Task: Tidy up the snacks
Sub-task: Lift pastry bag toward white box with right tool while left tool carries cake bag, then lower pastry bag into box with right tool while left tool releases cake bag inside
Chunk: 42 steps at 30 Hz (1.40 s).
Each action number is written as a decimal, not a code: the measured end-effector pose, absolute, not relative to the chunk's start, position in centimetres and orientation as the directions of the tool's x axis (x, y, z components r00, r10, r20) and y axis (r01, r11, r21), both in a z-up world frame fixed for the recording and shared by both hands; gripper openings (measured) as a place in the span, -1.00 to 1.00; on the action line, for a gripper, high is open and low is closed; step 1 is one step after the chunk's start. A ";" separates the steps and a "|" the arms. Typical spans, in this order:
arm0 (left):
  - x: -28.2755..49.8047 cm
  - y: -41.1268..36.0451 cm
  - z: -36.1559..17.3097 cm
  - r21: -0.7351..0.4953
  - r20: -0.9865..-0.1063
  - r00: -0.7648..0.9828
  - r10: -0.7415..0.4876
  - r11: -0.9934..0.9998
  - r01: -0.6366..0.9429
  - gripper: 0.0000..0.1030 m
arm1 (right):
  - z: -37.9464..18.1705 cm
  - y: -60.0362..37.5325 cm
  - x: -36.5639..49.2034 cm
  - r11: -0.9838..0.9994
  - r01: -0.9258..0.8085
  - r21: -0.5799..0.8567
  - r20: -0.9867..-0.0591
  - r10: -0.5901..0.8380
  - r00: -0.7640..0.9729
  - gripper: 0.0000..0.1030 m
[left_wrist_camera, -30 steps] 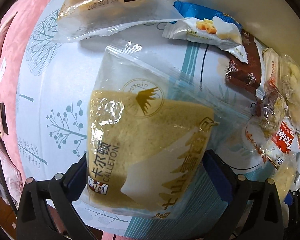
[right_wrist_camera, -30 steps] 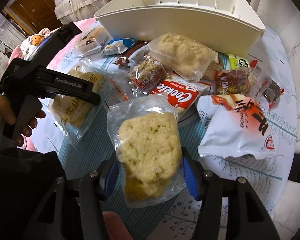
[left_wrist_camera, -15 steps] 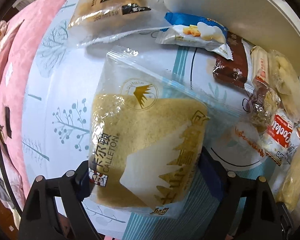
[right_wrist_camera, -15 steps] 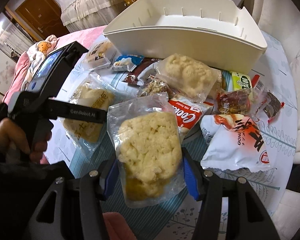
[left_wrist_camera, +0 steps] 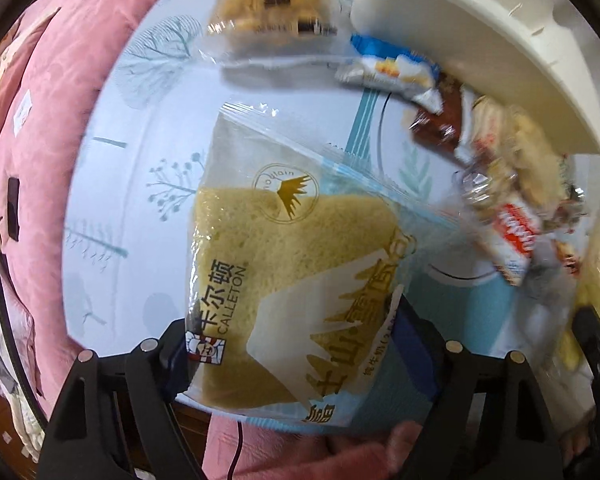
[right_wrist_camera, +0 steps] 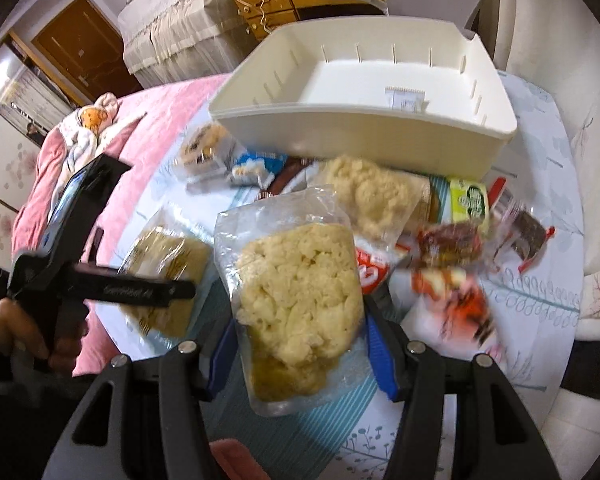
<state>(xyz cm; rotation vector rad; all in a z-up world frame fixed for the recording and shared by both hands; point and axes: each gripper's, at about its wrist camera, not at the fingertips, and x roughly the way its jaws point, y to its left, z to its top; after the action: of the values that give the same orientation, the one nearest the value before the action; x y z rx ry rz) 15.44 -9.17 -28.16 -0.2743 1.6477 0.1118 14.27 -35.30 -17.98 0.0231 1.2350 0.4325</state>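
- Grip status: left gripper [left_wrist_camera: 292, 344] was closed on the cake pack [left_wrist_camera: 288, 280], pads pinching both side edges of the wrapper; pack hung over the table [left_wrist_camera: 112, 208], clear of it.
- Right gripper [right_wrist_camera: 300, 344] was closed on the crumble bag [right_wrist_camera: 296, 304], also lifted, pads at the bag's lower sides.
- Bin [right_wrist_camera: 380, 136] stood at the far side of the table, open and seemingly empty apart from a small label; loose snacks [right_wrist_camera: 452, 240] lay between it and both grippers.
- Step judged: carrying both packs to the bin. Task looked early, most snacks still outside.
- Advice: lift each load above the near wall before moving forward, so the hanging wrapper would not catch the rim.
- Grips were on soft film only; slow travel would limit swing and slip.
- Arms were close together; staggering the drops, one pack at a time, would avoid a clash over the bin.
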 end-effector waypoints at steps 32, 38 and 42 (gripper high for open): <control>33.5 -15.9 -10.7 -0.228 -0.913 0.340 -0.225 0.973 0.033 0.33 | -10.6 -40.3 27.7 0.951 -0.221 0.215 -0.723 0.307 0.619 0.11; 35.3 -16.4 -13.8 -0.279 -0.864 0.421 -0.278 0.959 0.061 0.51 | -11.9 -41.5 28.3 0.952 -0.195 0.236 -0.653 0.303 0.694 0.31; 35.4 -16.3 -16.4 -0.265 -0.883 0.396 -0.252 0.964 0.021 0.56 | -13.6 -42.6 29.3 0.951 -0.111 0.289 -0.665 0.283 0.691 0.66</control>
<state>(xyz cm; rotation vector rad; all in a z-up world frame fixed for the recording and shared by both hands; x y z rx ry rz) 35.40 -16.30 -16.37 -0.2251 1.1533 -0.1750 29.32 -42.61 -13.63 0.2346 0.7786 0.2226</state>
